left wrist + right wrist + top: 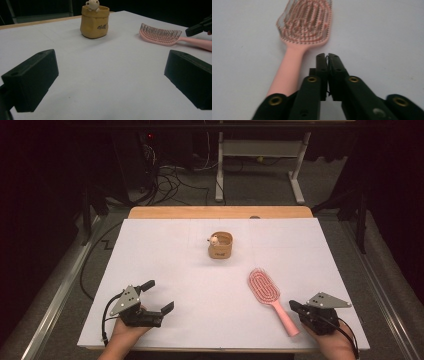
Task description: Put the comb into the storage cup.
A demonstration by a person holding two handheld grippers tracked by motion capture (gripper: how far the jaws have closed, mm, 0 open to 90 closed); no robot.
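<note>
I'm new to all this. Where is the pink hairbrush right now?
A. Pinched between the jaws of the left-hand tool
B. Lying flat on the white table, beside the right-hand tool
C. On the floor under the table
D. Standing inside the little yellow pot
B: the pink hairbrush lies flat on the white table, its handle alongside the right gripper, whose jaws are together and hold nothing.

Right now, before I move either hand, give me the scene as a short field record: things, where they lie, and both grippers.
surface: white sheet over a wooden table
brush: pink brush lying flat, bristles up, handle toward the right gripper
pouch: tan pouch upright at the far middle, small figure on its rim
left gripper: left gripper open, nothing between its fingers
right gripper: right gripper shut, beside the brush handle, holding nothing
</note>
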